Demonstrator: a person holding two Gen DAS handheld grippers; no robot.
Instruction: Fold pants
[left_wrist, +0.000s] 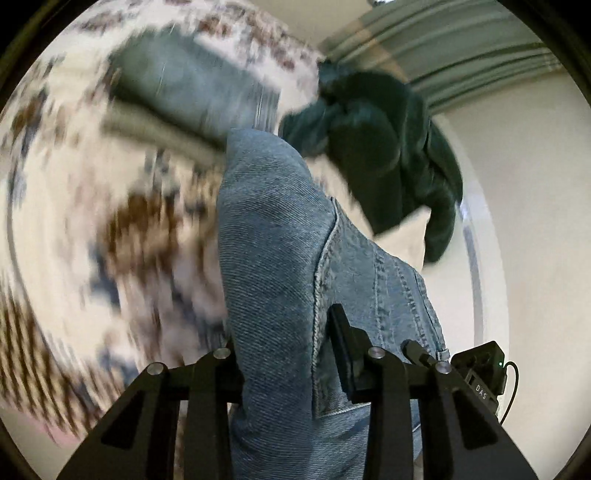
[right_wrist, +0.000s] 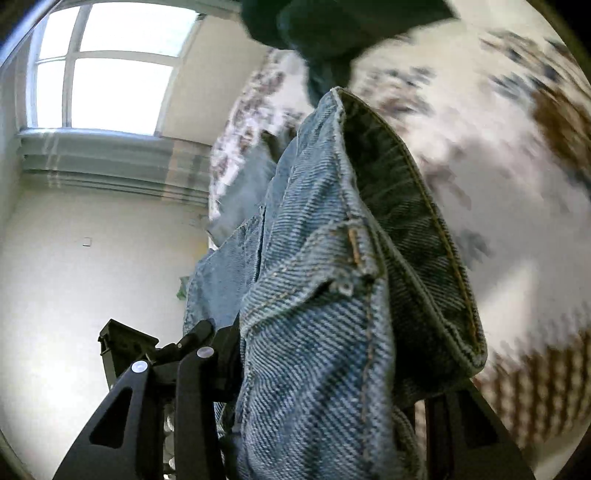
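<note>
Jeans: you hold the jeans (left_wrist: 280, 258) up off the patterned bed cover (left_wrist: 74, 206), one part in each gripper; a further stretch of denim trails toward the far side of the cover, next to a dark green garment (left_wrist: 388, 147).
Left gripper (left_wrist: 291, 369): its fingers are clamped on denim beside a stitched seam; the cloth fills the gap between them.
Right gripper (right_wrist: 317, 398): cloth by the waistband and pocket rivet runs down between the fingers, so it looks clamped on the jeans, though the right finger is mostly hidden by denim.
Step in hand, as I judge it: you are lifting and swinging the jeans to lay them out or bring one half over the other; the blurred background suggests quick motion.
Do it well: keep both grips firm, hold the two grippers level so the edge between them stays taut, and line seam to seam before lowering.
Watch for: the heavy denim slipping, and the hanging part dragging the green garment; set down on a bare part of the cover.
</note>
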